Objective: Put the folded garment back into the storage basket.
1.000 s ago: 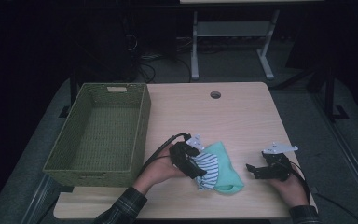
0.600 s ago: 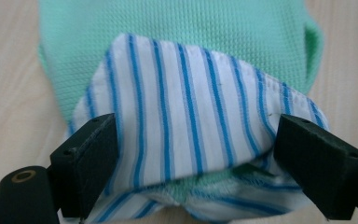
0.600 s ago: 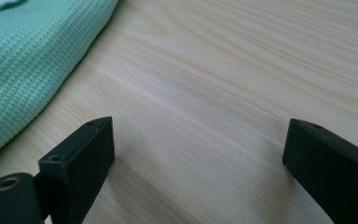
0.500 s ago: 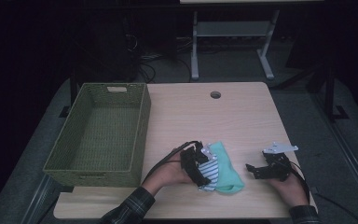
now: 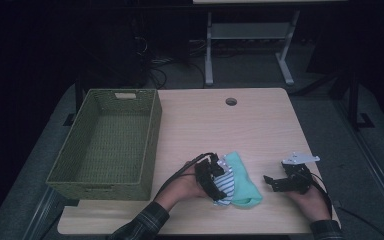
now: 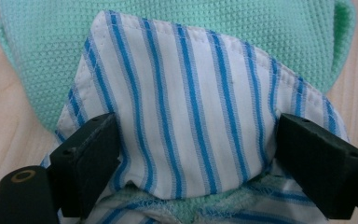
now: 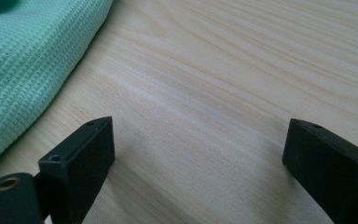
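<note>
Left tool (image 5: pixel 219 180) low over striped cloth (image 6: pixel 186 121), jaws wide.

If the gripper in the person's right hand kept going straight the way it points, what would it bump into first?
Most likely the mint-green cloth. In the high view the right gripper points across bare table toward it, jaws open with nothing between them. How far off the cloth lies is hard to judge.

Striped cloth (image 6: pixel 191 121): smooth woven fabric, white with blue stripes, stitched hems. Green cloth (image 6: pixel 205 28): matt, coarse waffle-like knit. Tabletop (image 7: pixel 242 84): pale wood-grain surface, smooth with a slight sheen. Basket (image 5: pixel 60 172) at the tabletop's left edge: rough olive wickerwork. Gripper pads (image 7: pixel 81 161): matt black.
</note>
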`<state>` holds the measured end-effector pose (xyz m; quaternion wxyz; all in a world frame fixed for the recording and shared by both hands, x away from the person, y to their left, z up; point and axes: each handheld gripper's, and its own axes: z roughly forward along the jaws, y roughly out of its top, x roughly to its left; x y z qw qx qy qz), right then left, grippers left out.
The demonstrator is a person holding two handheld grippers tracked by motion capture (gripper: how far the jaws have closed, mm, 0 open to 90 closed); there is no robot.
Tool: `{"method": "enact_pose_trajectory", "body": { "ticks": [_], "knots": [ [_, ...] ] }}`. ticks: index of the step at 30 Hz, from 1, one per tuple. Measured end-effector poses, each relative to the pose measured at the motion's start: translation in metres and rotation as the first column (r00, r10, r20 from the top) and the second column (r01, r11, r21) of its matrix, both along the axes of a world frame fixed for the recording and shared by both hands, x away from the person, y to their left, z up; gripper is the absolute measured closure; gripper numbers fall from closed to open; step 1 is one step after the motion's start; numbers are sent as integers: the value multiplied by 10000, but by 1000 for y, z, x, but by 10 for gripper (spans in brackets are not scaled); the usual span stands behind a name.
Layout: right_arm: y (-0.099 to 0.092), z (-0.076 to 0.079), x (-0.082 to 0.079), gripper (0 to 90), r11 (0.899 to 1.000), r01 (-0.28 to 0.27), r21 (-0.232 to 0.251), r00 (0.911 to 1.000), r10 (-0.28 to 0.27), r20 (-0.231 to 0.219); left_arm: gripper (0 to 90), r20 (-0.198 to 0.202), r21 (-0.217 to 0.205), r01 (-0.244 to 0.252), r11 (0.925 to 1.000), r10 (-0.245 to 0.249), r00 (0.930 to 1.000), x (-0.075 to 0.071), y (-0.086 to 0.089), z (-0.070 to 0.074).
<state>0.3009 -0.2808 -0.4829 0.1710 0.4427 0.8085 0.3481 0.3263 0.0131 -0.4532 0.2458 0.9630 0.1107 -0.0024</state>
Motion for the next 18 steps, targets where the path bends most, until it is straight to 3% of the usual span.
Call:
{"method": "enact_pose_trajectory", "body": {
  "ticks": [5,9,12,18],
  "knots": [
    [0,0,0,87,10000,-10,-8,10000,10,8,246,-94,-1,24,10000,-24,10000,-1,1,3],
    [0,0,0,87,10000,1,1,10000,-1,-2,461,-318,-140,147,9998,-151,9994,0,2,6],
    [0,0,0,87,10000,0,0,10000,0,4,575,-559,-318,73,9995,-90,9984,1,3,6],
    [0,0,0,87,10000,3,3,10000,-3,3,696,-1052,-585,-73,9983,11,9944,5,5,5]
  ]
}}
